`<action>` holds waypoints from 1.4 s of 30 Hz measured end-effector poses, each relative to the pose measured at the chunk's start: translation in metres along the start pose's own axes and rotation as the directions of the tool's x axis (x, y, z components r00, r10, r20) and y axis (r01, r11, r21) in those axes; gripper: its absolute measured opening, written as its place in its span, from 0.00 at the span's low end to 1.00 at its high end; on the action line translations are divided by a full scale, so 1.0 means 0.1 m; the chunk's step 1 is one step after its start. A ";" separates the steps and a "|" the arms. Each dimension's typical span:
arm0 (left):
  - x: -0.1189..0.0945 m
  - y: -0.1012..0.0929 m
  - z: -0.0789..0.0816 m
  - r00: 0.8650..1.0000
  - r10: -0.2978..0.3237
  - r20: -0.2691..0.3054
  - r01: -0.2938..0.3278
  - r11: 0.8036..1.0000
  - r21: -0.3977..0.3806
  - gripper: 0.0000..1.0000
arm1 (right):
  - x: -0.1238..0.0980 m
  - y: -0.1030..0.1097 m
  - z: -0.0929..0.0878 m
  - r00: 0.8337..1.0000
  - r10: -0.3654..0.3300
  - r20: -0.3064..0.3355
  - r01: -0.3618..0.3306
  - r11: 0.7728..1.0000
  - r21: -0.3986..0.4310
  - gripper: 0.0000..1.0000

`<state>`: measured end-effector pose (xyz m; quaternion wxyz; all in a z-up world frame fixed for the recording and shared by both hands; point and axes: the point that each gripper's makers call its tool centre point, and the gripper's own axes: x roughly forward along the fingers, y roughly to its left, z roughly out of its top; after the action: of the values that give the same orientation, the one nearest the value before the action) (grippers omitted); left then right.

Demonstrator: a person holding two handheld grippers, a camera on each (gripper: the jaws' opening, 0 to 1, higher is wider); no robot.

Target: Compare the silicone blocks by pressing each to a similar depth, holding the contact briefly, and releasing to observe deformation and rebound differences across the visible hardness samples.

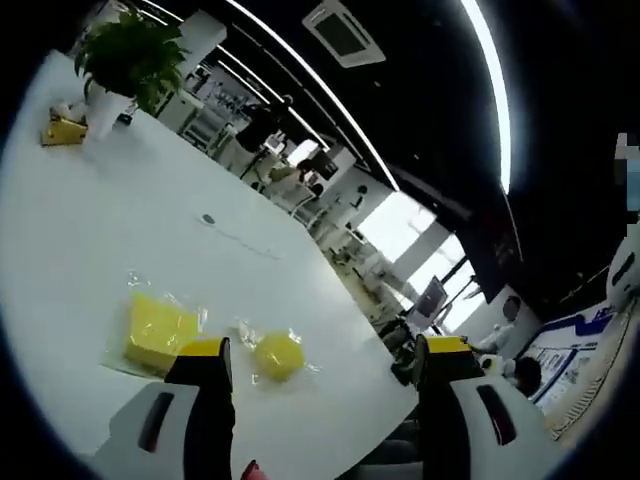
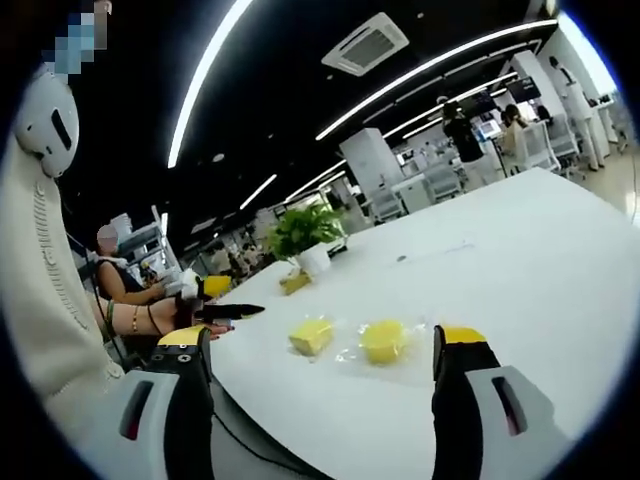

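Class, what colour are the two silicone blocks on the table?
Yellow: square block, round block, clearest in the left gripper view.

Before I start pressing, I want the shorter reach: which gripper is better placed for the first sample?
Probably left. Its open left gripper hangs near the square yellow block and round yellow block. The right gripper, also open, sees both farther off on the white table.

Table (image 1: 120, 230): smooth white top, slight sheen. Square block (image 1: 158, 330) and round block (image 1: 278, 355): matt yellow, both in clear crinkly plastic film. Gripper shells look like smooth white plastic w/ yellow tips.
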<state>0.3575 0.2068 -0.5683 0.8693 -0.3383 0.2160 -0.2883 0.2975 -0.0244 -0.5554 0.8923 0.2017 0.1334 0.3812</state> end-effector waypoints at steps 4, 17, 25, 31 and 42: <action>0.18 0.06 -0.19 0.995 0.024 -0.100 -0.022 1.000 0.021 0.74 | 0.02 -0.04 -0.04 1.000 0.002 -0.011 -0.002 1.000 0.021 0.85; 0.85 0.39 -0.49 0.974 0.066 -0.218 -0.074 0.997 -0.029 0.72 | 0.14 -0.22 -0.08 0.998 0.003 -0.062 0.000 0.999 0.045 0.84; 1.16 0.63 -0.50 0.973 0.115 -0.197 -0.146 0.978 -0.147 0.73 | 0.21 -0.35 -0.08 0.997 -0.012 -0.081 0.017 0.998 0.059 0.83; 1.35 0.78 -0.52 0.962 0.146 -0.229 -0.187 0.968 -0.166 0.71 | 0.24 -0.46 -0.10 0.996 -0.024 -0.089 0.031 0.996 0.078 0.83; 1.55 0.97 -0.58 0.956 0.168 -0.239 -0.230 0.938 -0.261 0.69 | 0.29 -0.57 -0.07 0.996 -0.043 -0.075 0.049 0.996 0.081 0.80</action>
<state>0.4738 0.1376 -0.7045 0.8079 -0.4037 0.3805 -0.1987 0.3502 -0.0368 -0.5899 0.8862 0.2212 0.1863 0.3619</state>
